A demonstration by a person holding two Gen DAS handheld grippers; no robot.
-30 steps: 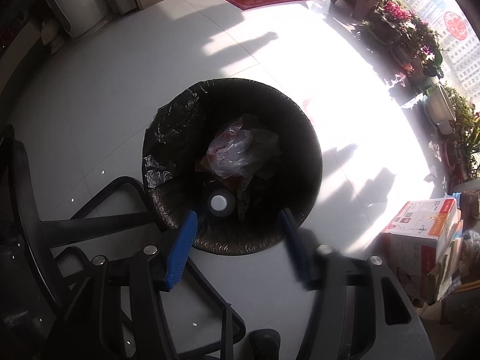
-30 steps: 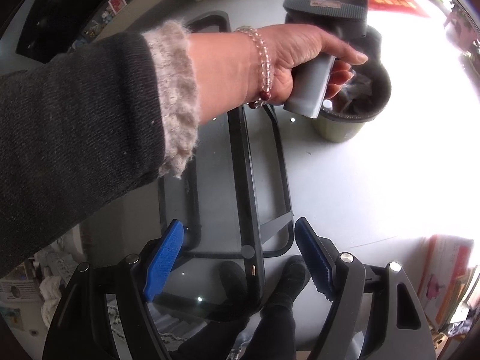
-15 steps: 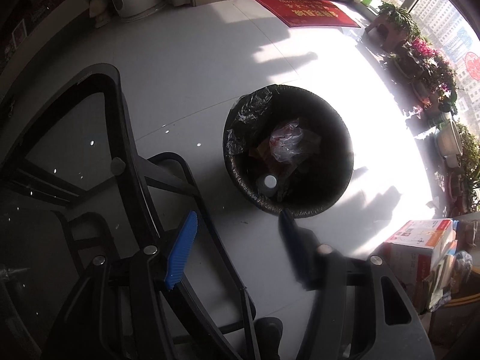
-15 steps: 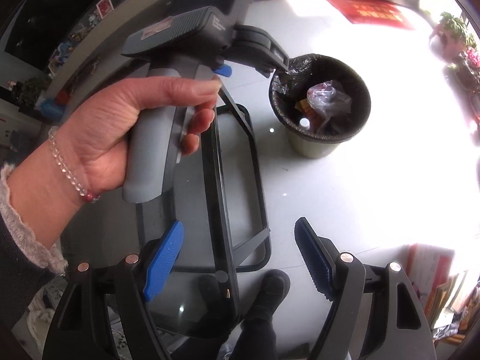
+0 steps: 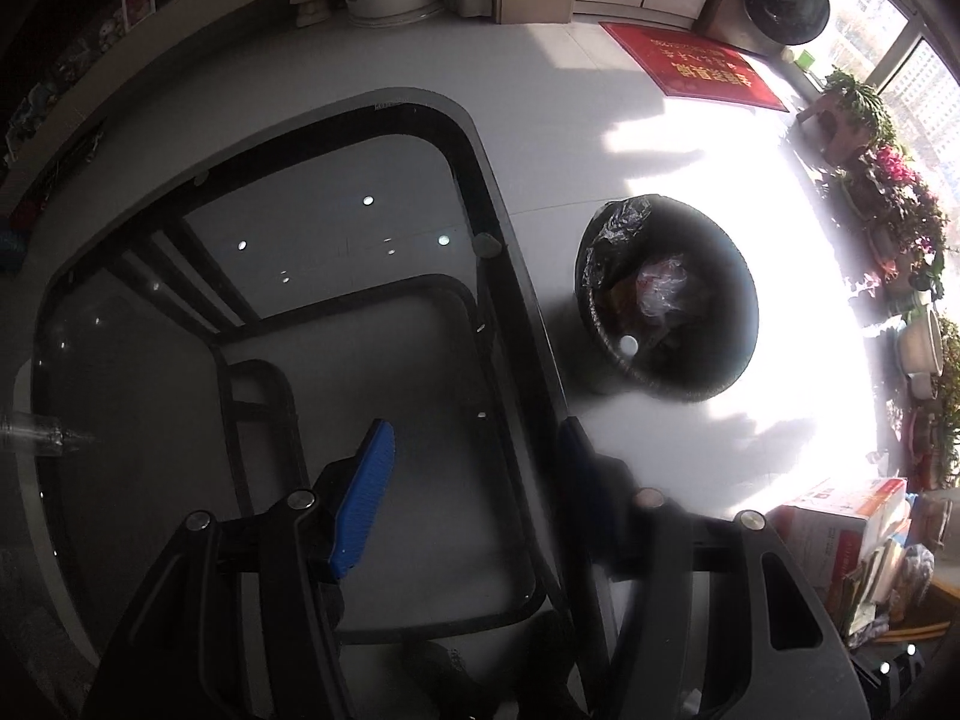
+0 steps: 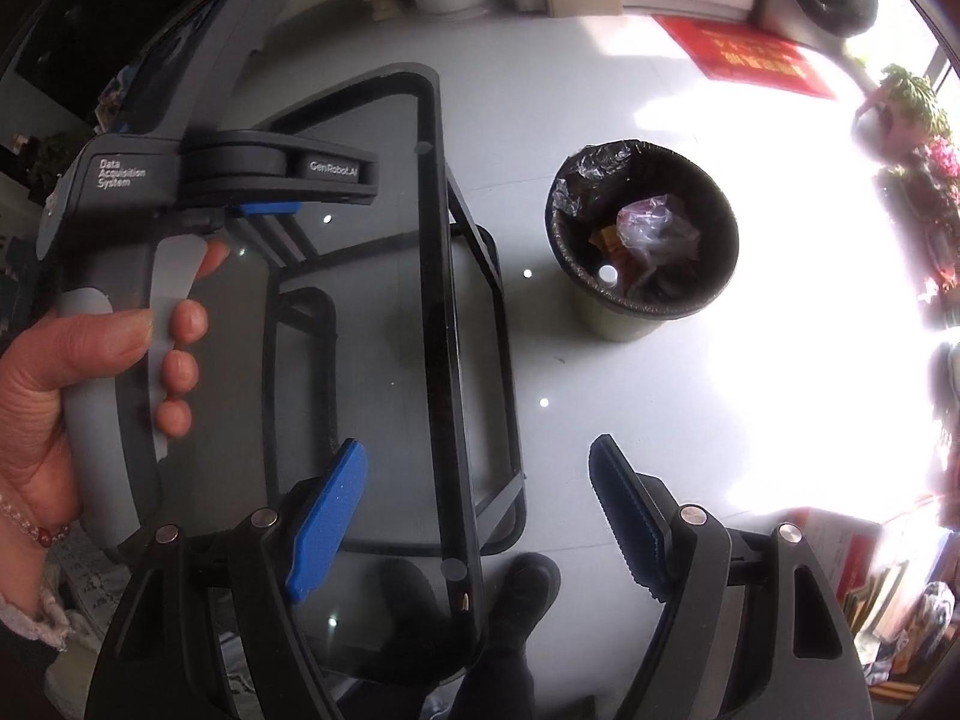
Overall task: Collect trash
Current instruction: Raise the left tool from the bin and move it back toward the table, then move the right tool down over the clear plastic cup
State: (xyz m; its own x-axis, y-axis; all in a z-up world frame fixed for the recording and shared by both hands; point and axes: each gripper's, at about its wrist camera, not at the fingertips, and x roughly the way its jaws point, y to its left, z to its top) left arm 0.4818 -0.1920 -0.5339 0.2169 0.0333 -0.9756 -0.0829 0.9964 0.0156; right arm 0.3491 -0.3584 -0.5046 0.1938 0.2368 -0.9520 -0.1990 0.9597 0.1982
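Beside the glass table point(image 6: 441, 324), out on the pale floor point(image 6: 600, 420), stands the trash bin point(image 6: 645, 240), the landmark for everything else. It is a round bin lined with a black bag point(image 6: 591, 171) whose crinkled edge folds over the rim on the table side. Inside lie a crumpled clear plastic bag point(image 6: 657, 228) with pink showing through it, an orange-brown scrap point(image 6: 606, 237) next to that, and a small white round cap point(image 6: 608, 273) near the rim closest to the camera. The bin stands upright, mouth facing up; being round, it shows no long axis across the floor. What the cap belongs to cannot be made out.

On the table side of the bin, the left hand-held gripper point(image 5: 474, 474) hangs over the glass top with its blue pads partly apart and nothing between them; the right wrist view shows the person's left hand point(image 6: 90, 360) wrapped around its grey handle. Nearer the viewer than the bin, the right hand-held gripper point(image 6: 480, 507) points down with its jaws wide apart and empty, straddling the table's dark edge. Beyond the bin lies a red mat point(image 5: 696, 69); on its sunlit side, away from the table, stand potted plants point(image 5: 894, 192).
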